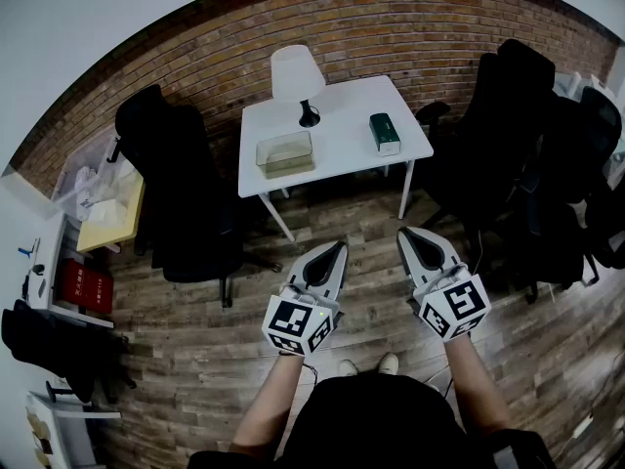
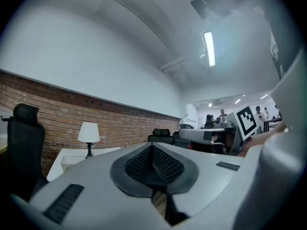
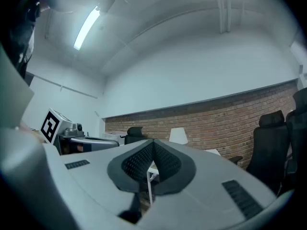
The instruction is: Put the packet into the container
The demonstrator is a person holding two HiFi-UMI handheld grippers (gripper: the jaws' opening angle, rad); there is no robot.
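The packet [image 1: 384, 133], a dark green pack with a pale end, lies flat on the right side of the white counter [image 1: 342, 115], close to its right edge and well apart from the clear container [image 1: 284, 153]. The container stands toward the front left corner. Its see-through walls show nothing inside, so it looks empty and ready to take the packet. A white-shaded lamp [image 1: 297, 74] stands behind the container near the back edge, clear of the path between the two, and that path across the bare top is probably an easy one. The person stands back on the wooden floor [image 1: 195, 360], short of the counter's front edge. The left gripper [image 1: 337, 249] and the right gripper [image 1: 405, 234] are held level side by side, pointing toward the counter. Each gripper view shows the ribbed pads pressed together with nothing between them, so both are clenched and empty. This reads as a starting stance before any reach. Black office chairs [image 1: 181, 193] flank the counter on both sides.
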